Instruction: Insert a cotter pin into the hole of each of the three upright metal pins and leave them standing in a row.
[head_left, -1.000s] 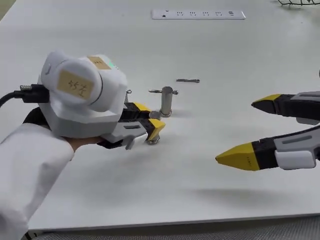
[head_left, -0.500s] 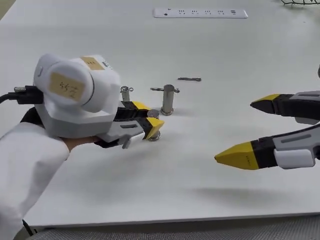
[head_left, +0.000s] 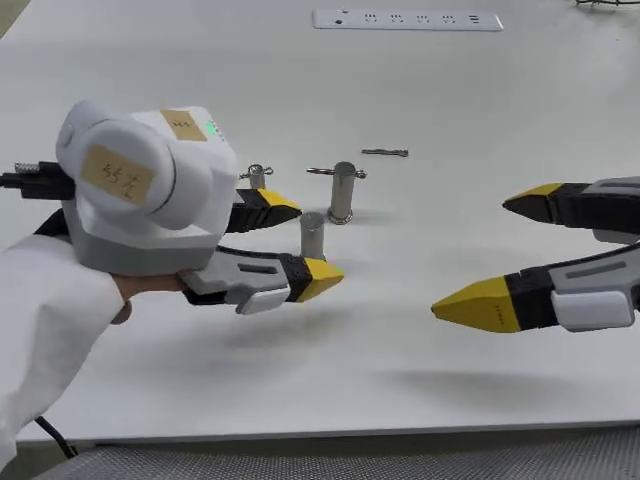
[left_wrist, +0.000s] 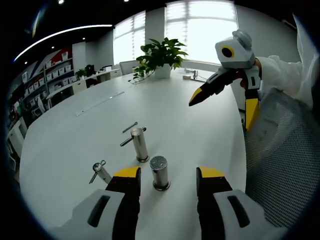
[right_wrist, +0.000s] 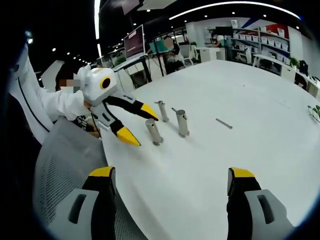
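My left gripper (head_left: 316, 240): jaws released, bare pin (head_left: 312, 235) between, untouched | left pin (head_left: 257, 177), right pin (head_left: 343, 190) cottered | loose cotter (head_left: 385, 152) beyond on desk (head_left: 400, 350) | right gripper (head_left: 472, 258): jaws released, apart

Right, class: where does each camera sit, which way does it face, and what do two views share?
Head view: on the headset, facing down at the workbench; shows a sleeve, the left gripper and right gripper.
Left gripper view: on the left gripper, facing along its open jaws at a bare pin.
Right gripper view: on the right gripper, facing over its jaws at the left gripper.
Shared: both gripper views show that pin.
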